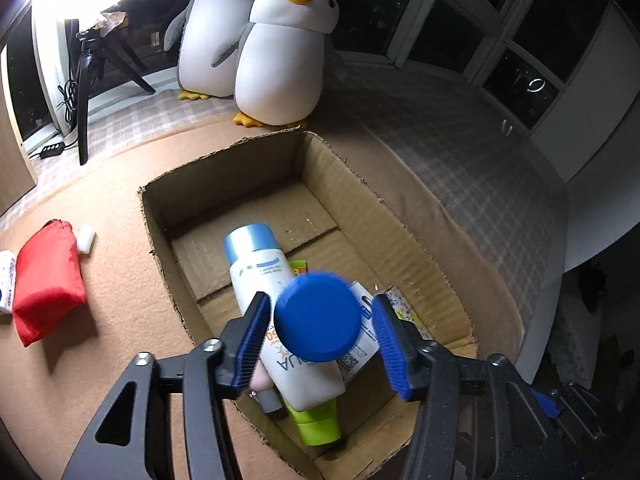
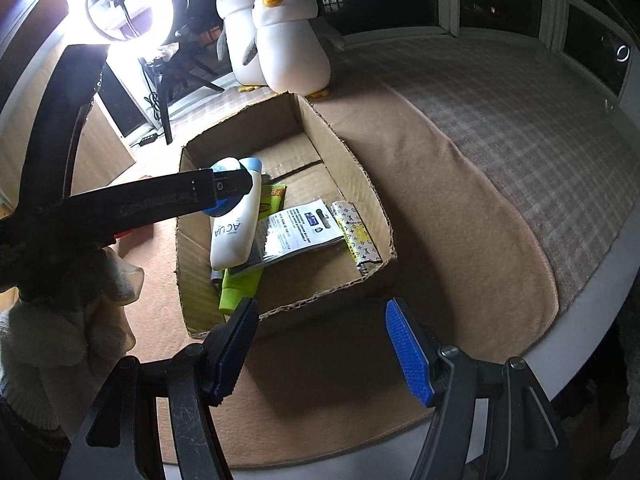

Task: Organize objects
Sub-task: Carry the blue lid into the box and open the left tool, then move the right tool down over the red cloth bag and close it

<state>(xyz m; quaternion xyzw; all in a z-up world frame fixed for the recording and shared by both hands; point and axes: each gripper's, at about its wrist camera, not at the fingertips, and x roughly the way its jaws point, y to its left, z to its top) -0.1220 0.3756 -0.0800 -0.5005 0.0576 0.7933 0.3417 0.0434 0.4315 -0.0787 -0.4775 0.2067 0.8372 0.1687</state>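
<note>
An open cardboard box (image 1: 328, 168) (image 2: 344, 148) stands on a tan blanket. Inside lie a white bottle with a light blue cap (image 1: 256, 264) (image 2: 236, 228), a green tube (image 1: 316, 424) (image 2: 236, 288), a white sachet (image 2: 304, 228) and a patterned tube (image 2: 358, 236). My left gripper (image 1: 320, 340) (image 2: 224, 190) hangs over the box's near left part. A round dark blue tin (image 1: 318, 318) (image 2: 218, 210) sits between its fingers, slightly blurred, with a narrow gap at each pad, so the jaws are open. My right gripper (image 2: 320, 344) is open and empty over the blanket in front of the box.
A red pouch (image 1: 46, 280), a small white piece (image 1: 86, 238) and a white packet (image 1: 6, 280) lie left of the box. Two plush penguins (image 1: 276, 60) (image 2: 288, 40) stand behind it. A ring light on a tripod (image 1: 84, 80) (image 2: 128, 4) stands at the back left. A gloved hand (image 2: 60, 320) holds the left gripper.
</note>
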